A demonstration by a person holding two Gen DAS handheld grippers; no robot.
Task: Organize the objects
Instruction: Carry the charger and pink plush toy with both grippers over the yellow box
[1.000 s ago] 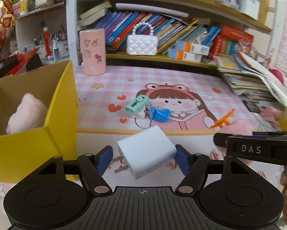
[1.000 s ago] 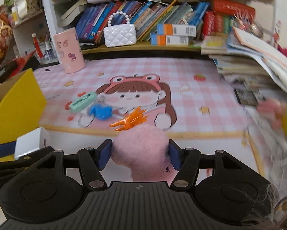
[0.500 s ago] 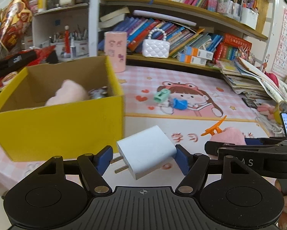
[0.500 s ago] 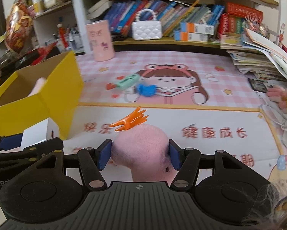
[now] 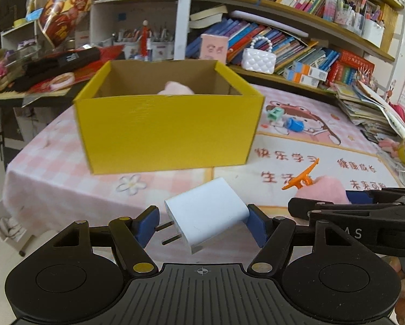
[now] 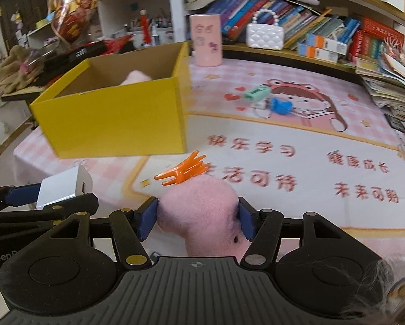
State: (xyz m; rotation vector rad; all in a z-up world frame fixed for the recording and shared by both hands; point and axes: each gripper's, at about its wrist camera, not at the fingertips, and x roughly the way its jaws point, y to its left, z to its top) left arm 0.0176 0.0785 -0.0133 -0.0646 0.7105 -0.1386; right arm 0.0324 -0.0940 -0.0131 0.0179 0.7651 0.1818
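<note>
Right, both tongs loaded. My left gripper [image 5: 201,226] is clamped on the white charger [image 5: 206,214], prongs pointing left; my right gripper [image 6: 197,218] squeezes the pink plush [image 6: 202,208], orange hair clip [image 6: 183,172] on top. Both hang in front of the yellow box [image 5: 170,132], short of its near wall. A pink plush already sits inside the box. To do it well: lift above the rim, carry over the opening, then release low. Green and blue bits [image 6: 267,100] lie right of the box, out of my path.
</note>
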